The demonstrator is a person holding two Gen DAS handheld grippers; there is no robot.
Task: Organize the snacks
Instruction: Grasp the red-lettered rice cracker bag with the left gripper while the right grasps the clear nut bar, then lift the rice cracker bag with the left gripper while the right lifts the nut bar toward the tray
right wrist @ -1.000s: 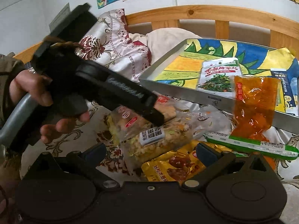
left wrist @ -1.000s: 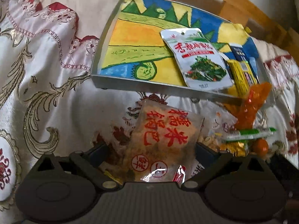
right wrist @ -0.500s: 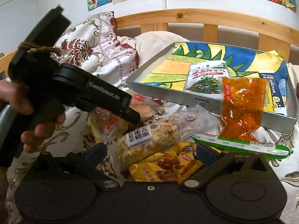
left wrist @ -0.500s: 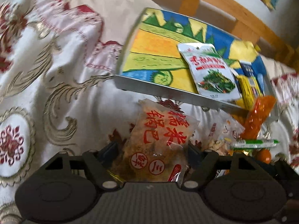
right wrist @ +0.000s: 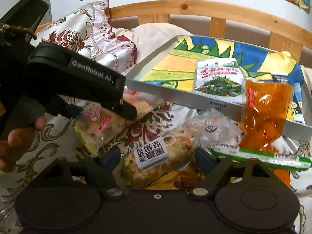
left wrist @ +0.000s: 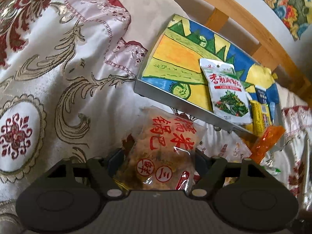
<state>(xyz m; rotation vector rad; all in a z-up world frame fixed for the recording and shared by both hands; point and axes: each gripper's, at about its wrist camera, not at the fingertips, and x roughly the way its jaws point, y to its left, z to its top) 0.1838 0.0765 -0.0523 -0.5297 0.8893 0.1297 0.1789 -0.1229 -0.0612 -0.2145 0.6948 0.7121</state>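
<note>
My left gripper (left wrist: 158,156) is shut on a clear rice-cracker bag with red characters (left wrist: 165,146) and holds it above the bedspread, short of the metal tray (left wrist: 175,99); it also shows in the right wrist view (right wrist: 105,120). My right gripper (right wrist: 156,156) is closed around a clear mixed-nut bag with a white label (right wrist: 156,156). The tray has a painted liner and holds a white green-vegetable pouch (left wrist: 228,91) and small yellow and blue packets (left wrist: 261,109).
An orange pouch (right wrist: 263,117) leans on the tray's near wall (right wrist: 175,95). A green-and-white stick packet (right wrist: 263,156) and a yellow bag (right wrist: 175,179) lie on the patterned bedspread (left wrist: 58,78). A wooden headboard (right wrist: 214,9) runs behind.
My left gripper lifted the rice-cracker bag up and left, off the pile. My right gripper moved forward and closed in on the mixed-nut bag.
</note>
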